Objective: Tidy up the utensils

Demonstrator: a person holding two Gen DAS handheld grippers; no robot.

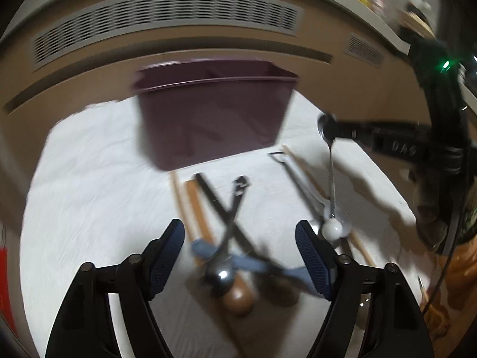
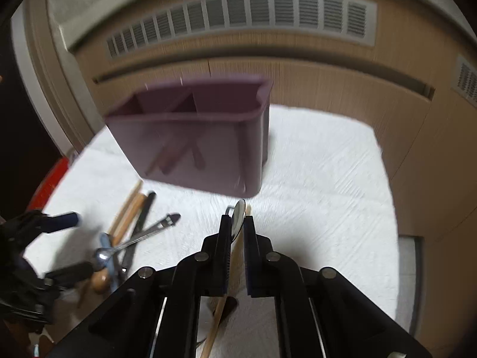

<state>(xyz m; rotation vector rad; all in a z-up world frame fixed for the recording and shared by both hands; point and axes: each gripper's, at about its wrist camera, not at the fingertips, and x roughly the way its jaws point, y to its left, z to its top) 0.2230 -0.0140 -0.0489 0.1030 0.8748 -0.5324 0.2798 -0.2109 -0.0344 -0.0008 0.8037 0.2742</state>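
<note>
A purple divided utensil holder stands on the white cloth; it also shows in the right wrist view, with some utensils inside. My left gripper is open above a pile of utensils: wooden spoons, dark-handled pieces, a metal spoon and a blue-handled one. My right gripper is shut on a metal spoon, bowl up; in the left wrist view the spoon hangs from the gripper above the cloth, right of the holder.
Wooden chopsticks and a white-ended utensil lie at the right of the pile. A beige cabinet with vent grilles stands behind the cloth. A red object sits at the left edge. A cable hangs at the right.
</note>
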